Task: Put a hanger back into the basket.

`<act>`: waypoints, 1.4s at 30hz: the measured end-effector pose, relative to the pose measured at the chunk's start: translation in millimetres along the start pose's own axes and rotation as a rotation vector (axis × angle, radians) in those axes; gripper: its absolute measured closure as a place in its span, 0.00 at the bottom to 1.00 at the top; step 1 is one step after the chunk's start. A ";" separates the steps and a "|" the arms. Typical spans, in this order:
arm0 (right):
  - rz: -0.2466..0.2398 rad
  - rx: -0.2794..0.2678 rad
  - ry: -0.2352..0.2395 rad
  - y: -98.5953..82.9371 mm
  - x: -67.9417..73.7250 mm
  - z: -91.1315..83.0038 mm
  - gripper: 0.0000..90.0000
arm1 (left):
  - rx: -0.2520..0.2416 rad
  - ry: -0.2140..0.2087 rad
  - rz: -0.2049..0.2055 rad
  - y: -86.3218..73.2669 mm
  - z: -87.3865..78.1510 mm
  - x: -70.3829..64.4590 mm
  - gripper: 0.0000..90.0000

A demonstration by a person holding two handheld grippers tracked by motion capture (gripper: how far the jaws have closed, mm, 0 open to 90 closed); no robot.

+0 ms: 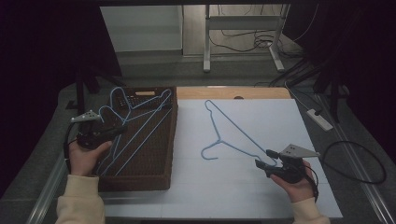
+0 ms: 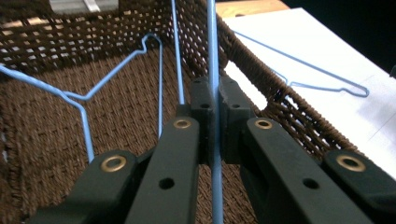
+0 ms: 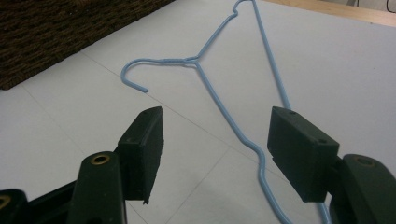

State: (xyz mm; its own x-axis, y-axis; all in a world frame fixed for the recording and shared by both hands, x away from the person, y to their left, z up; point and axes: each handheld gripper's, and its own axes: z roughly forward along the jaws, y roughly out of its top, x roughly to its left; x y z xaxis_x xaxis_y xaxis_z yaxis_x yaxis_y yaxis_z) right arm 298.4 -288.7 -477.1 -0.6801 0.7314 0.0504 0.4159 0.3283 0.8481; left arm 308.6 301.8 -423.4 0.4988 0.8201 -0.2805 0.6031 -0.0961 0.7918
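Observation:
A light-blue wire hanger (image 1: pixel 219 138) lies flat on the white table top (image 1: pixel 233 196), hook toward the person. My right gripper (image 1: pixel 262 157) stands open at its near right corner; in the right gripper view the hanger (image 3: pixel 187 59) bends just ahead of and between the spread jaws of that gripper (image 3: pixel 215 154), untouched. At the left, my left gripper (image 1: pixel 120 130) reaches into a dark wicker basket (image 1: pixel 135 183) and is shut on the wire of a blue hanger (image 2: pixel 213 56). A second blue hanger (image 2: pixel 116 70) lies in the basket beside it.
The basket's woven wall (image 2: pixel 261 70) rises between the left gripper and the white top. A wooden strip (image 1: pixel 233 92) edges the table's far side. A white power strip (image 1: pixel 320 119) and black cables (image 1: pixel 355 163) lie to the right; metal table legs (image 1: pixel 206 42) stand behind.

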 end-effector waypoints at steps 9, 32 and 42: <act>-0.001 0.002 0.000 0.0 0.0 0.2 0.41 | 0.061 -0.002 -0.030 -5.8 13.6 3.3 0.96; -0.001 0.005 -0.003 -0.1 0.7 1.0 0.41 | 0.029 0.232 -0.026 -8.7 13.7 4.2 0.50; -0.001 0.002 0.002 0.5 0.7 0.7 0.41 | -0.064 0.080 0.065 -5.2 -2.1 -31.5 0.43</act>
State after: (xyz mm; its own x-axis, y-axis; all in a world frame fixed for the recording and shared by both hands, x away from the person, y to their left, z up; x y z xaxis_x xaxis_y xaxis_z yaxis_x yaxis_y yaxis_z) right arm 298.5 -287.6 -477.0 -0.6817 0.7298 0.0508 0.4163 0.3299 0.8473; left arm 288.4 277.6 -417.6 0.4826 0.8559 -0.1855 0.5290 -0.1161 0.8406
